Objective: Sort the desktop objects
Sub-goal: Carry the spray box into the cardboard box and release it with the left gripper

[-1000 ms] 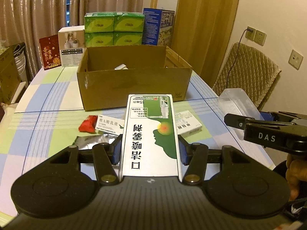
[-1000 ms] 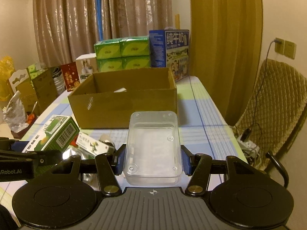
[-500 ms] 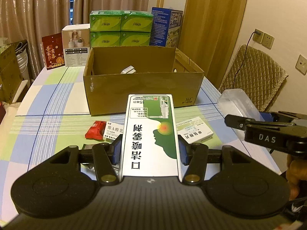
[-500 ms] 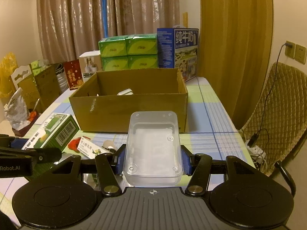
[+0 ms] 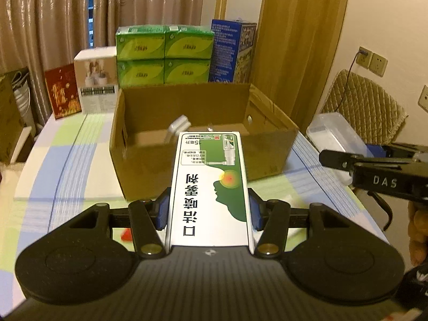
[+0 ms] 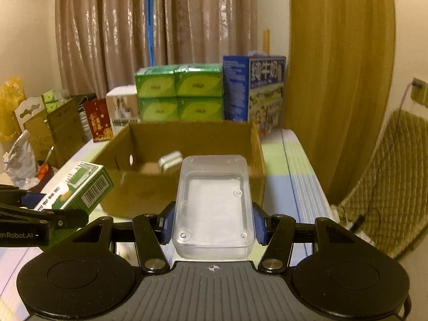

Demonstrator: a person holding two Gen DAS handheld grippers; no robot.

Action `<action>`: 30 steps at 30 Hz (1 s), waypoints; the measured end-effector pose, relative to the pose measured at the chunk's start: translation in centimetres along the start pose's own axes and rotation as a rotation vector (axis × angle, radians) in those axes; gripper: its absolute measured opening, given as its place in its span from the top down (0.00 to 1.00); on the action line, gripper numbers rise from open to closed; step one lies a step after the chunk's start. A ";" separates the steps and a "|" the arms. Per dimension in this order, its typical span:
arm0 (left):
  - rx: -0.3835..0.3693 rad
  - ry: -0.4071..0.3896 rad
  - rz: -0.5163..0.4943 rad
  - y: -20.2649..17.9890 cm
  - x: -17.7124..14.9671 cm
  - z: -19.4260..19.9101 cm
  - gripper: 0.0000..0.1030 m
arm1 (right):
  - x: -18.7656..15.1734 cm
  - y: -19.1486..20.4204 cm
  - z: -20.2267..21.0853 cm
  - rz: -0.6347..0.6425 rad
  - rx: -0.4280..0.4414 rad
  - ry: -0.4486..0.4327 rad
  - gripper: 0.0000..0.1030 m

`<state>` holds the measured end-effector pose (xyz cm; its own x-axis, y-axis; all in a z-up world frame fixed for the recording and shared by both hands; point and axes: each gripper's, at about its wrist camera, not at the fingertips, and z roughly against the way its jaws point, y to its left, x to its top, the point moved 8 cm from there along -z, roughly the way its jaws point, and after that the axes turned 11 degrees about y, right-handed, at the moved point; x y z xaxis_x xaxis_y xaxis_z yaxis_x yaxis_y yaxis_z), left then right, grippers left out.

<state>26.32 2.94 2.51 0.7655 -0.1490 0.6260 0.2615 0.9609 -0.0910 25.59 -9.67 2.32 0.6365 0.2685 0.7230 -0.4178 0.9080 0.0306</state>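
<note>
My left gripper [image 5: 208, 211] is shut on a green and white medicine box [image 5: 210, 187], which points at the open cardboard box [image 5: 149, 176] just ahead. A white packet [image 5: 178, 127] leans inside that carton. My right gripper [image 6: 213, 226] is shut on a clear plastic box [image 6: 214, 206], held in front of the same cardboard box [image 6: 139, 195]. In the right wrist view the medicine box [image 6: 77, 187] shows at the left in the left gripper. In the left wrist view the clear plastic box [image 5: 334, 136] shows at the right.
Green tissue packs [image 5: 164, 53], a blue milk carton [image 5: 232, 50], a white box [image 5: 96, 83] and a red packet [image 5: 62, 95] line the table's far edge. A red wrapper [image 5: 126, 234] lies below my left gripper. A quilted chair [image 6: 396, 184] stands to the right.
Both grippers have moved forward and higher toward the cardboard box, which now looks larger. The small boxes on the tablecloth have dropped out of sight below the left gripper.
</note>
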 end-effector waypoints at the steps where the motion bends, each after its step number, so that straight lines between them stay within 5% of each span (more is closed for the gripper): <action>1: 0.002 -0.001 -0.004 0.2 0.7 -0.2 0.51 | 0.8 -0.1 -0.4 0.003 0.004 -0.003 0.48; 12: 0.029 0.016 -0.003 4.1 8.1 -4.7 0.51 | 8.8 -1.6 -6.3 0.008 0.032 -0.002 0.48; 25: 0.010 0.050 0.018 6.3 11.0 -11.2 0.51 | 11.6 -1.6 -13.4 -0.002 0.057 0.064 0.48; 28: 0.003 0.024 0.007 6.1 11.7 -12.1 0.69 | 11.9 -1.4 -14.5 -0.004 0.059 0.073 0.48; 30: -0.005 0.011 0.013 6.1 12.2 -12.6 0.68 | 11.9 -1.3 -15.1 -0.004 0.058 0.080 0.48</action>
<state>44.71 4.06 -0.19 0.7755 -0.1392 0.6158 0.2542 0.9617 -0.1027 43.51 -2.80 0.40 0.6871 0.2916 0.6655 -0.4506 0.8896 0.0753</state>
